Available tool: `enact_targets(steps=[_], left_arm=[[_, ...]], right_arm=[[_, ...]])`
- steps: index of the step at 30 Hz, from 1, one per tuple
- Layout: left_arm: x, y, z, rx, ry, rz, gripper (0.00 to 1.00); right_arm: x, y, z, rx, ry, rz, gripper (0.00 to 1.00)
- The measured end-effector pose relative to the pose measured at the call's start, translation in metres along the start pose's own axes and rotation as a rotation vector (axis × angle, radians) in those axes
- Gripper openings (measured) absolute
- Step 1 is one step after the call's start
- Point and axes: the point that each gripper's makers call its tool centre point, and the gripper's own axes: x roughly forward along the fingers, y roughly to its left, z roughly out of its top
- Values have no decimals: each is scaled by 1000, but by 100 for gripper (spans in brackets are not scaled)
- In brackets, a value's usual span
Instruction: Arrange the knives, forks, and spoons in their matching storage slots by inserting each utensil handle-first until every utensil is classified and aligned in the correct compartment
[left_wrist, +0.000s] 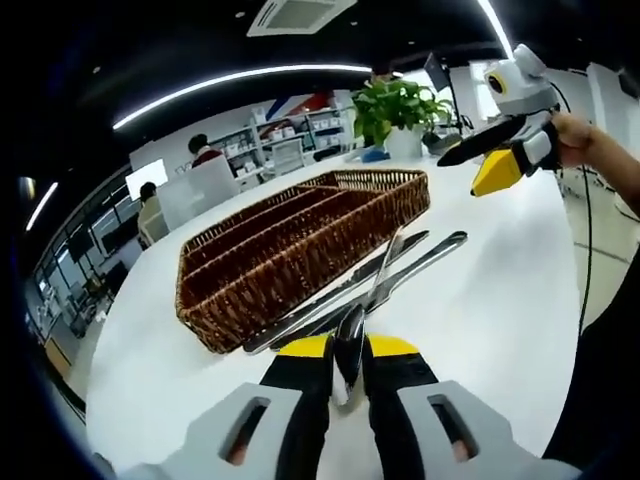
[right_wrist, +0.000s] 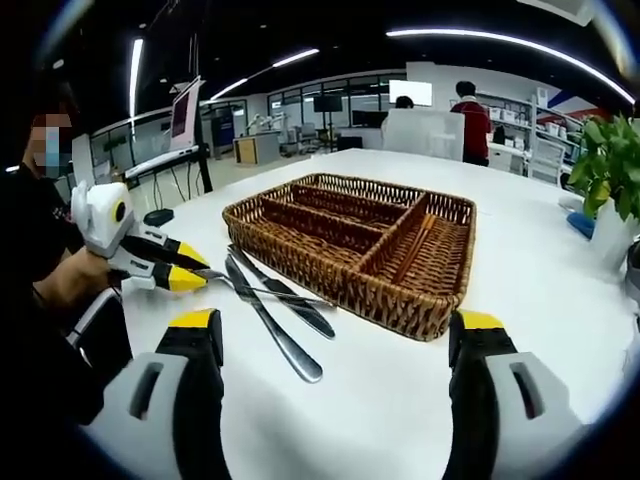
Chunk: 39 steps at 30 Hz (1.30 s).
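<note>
A brown wicker tray (left_wrist: 200, 318) (right_wrist: 400, 308) with several long compartments stands mid-table, and nothing is visible in the slots. My left gripper (left_wrist: 348, 350) (right_wrist: 195, 270) is shut on a slim silver utensil (left_wrist: 385, 270) (right_wrist: 270, 292). The utensil's rounded end sits between the jaws, and its shaft points toward the tray's near corner. I cannot tell whether it is a spoon or a fork. Two knives (left_wrist: 420, 262) (right_wrist: 275, 335) lie side by side on the white table (left_wrist: 480, 300) (right_wrist: 380, 400) beside the tray. My right gripper (right_wrist: 335, 330) (left_wrist: 475, 165) is held above the table with its jaws wide apart and nothing between them.
A potted green plant (left_wrist: 400, 105) (right_wrist: 610, 160) stands near the tray's far end, with a small blue object (right_wrist: 583, 222) beside it. A person's hand (left_wrist: 575, 135) holds the right gripper. People sit at desks beyond the table. Bare tabletop lies in front of the tray.
</note>
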Motion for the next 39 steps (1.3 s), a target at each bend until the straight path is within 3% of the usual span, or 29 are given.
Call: enact_targets(steps=[5,6,13,29,39], left_arm=[[0,2,1,13,-2,-1,3],[1,10,2,34,-10,3,3],[3,9,4,47,-14,-26,2],[-8,17,17,18,-81,-45,1],[-24,19,49,28,-146,-94,1]], right_arm=[[-1,-1,2,0,-12,-7,94],[-2,-2,3,3,-17,-9,94],[-3,-3,2,-3,-11,-16,94],[-4,-3,9,0,-35,-19,97],[-6,-2,15,-5,-44,-18,98]])
